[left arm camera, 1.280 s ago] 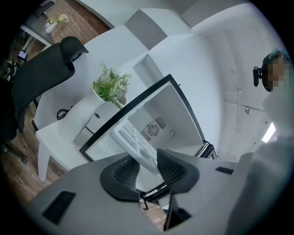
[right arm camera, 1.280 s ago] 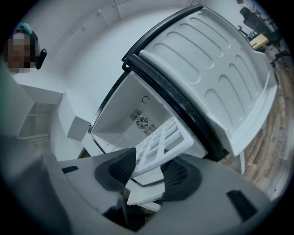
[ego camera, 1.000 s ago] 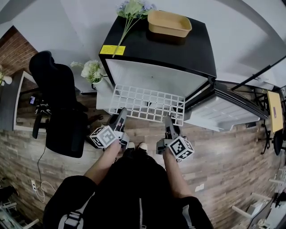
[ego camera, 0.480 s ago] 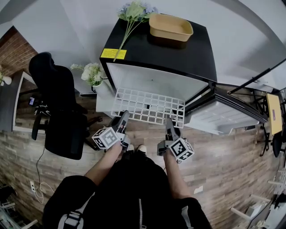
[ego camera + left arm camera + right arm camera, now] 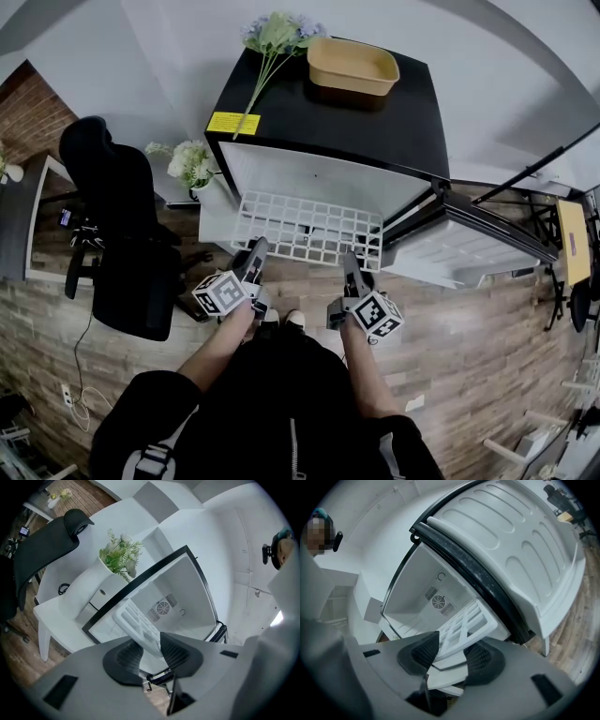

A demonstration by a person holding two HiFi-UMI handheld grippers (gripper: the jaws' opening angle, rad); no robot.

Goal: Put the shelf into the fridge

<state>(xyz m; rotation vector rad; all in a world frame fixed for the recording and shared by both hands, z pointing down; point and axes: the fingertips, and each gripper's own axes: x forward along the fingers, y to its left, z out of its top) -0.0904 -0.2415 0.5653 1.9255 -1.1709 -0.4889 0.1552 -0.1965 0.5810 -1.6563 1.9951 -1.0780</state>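
Note:
A white grid shelf [image 5: 307, 229] is held level in front of the open black mini fridge [image 5: 366, 112], its far edge at the fridge mouth. My left gripper [image 5: 257, 251] is shut on the shelf's near left edge, and my right gripper [image 5: 351, 262] is shut on its near right edge. In the left gripper view the shelf [image 5: 140, 626] runs between the pads toward the white fridge interior [image 5: 176, 592]. In the right gripper view the shelf [image 5: 461, 627] sits clamped between the pads, pointing at the back wall with its fan grille [image 5: 438, 602].
The fridge door [image 5: 469, 239] hangs open to the right. A tan tray [image 5: 352, 66] and flowers [image 5: 272, 33] lie on the fridge top. A white vase of flowers [image 5: 187, 159] and a black office chair [image 5: 117, 220] stand on the left. Wood floor lies below.
Both grippers have carried the shelf a little forward toward the fridge opening; its far edge now reaches the fridge mouth.

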